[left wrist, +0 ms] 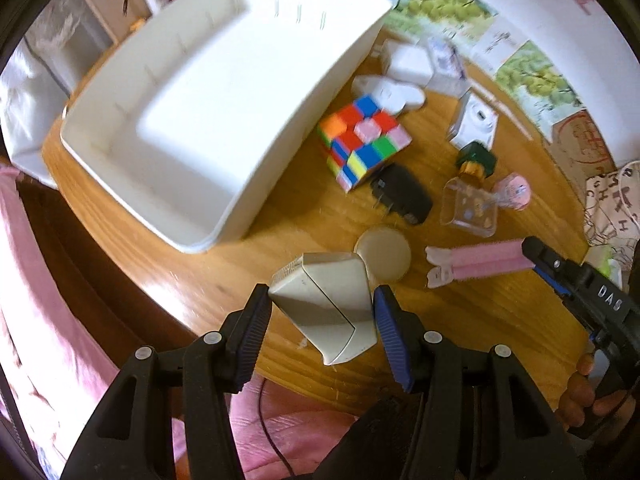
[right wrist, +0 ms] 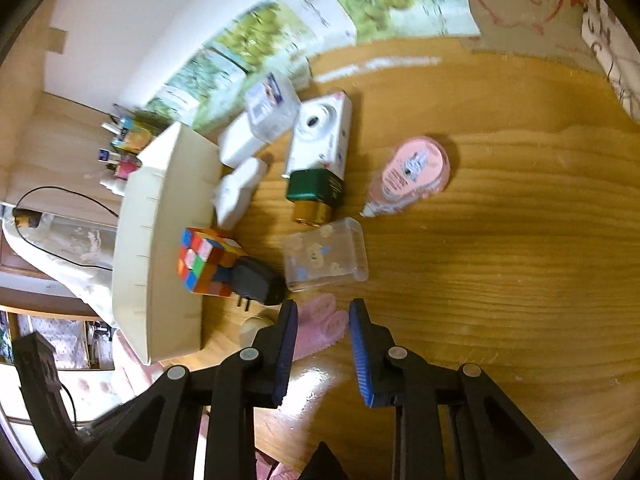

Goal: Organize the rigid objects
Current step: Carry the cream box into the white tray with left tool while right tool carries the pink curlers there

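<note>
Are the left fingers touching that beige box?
Touching: in the left wrist view both blue fingers press the beige box's sides, holding it above the table.

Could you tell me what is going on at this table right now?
A person is tidying small items on a wooden table with a gripper in each hand. The left gripper holds a beige box lifted above the table, near the empty white bin. The right gripper is clamped on a pink bunny-eared dispenser. A puzzle cube and others wait.

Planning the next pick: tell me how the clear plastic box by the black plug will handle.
The clear plastic box looks rigid and probably light, being thin-walled and seemingly empty. Its glossy sides may slip between pads. Lying flat on the table, it should slide rather than roll.
</note>
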Action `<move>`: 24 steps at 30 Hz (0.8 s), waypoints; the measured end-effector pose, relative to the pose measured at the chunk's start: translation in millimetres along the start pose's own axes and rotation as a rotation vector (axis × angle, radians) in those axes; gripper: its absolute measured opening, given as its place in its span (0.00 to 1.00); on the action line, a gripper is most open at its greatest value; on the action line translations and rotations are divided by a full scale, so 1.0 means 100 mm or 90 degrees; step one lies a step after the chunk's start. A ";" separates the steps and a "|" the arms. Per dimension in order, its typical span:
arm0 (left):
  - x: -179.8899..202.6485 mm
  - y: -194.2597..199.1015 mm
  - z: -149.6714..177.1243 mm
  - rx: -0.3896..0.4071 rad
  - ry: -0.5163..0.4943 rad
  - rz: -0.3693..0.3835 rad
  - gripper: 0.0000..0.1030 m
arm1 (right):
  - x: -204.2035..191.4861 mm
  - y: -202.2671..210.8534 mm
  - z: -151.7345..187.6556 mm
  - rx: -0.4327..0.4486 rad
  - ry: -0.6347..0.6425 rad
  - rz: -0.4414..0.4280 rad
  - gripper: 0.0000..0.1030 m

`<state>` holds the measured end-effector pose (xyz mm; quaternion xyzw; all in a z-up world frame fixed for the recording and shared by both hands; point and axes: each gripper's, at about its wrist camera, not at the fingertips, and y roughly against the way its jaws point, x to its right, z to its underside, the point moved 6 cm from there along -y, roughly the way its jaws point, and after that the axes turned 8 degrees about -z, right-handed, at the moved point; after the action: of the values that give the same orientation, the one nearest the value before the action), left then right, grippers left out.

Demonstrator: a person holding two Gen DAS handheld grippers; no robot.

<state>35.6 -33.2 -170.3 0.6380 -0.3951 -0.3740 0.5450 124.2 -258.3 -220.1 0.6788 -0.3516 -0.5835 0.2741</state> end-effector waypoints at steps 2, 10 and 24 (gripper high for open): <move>0.01 0.09 -0.06 0.019 -0.017 0.003 0.55 | -0.06 0.06 0.03 0.017 0.012 0.002 0.26; -0.06 0.30 -0.43 0.079 -0.101 0.012 0.55 | -0.37 0.25 0.10 0.091 0.041 0.028 0.26; -0.42 0.47 -0.99 0.130 -0.201 0.020 0.55 | -1.17 0.52 0.05 0.233 0.053 0.044 0.26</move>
<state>104.0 40.2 -109.2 0.6173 -0.5215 -0.4186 0.4145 102.9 -196.2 -110.4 0.7287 -0.4628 -0.4714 0.1804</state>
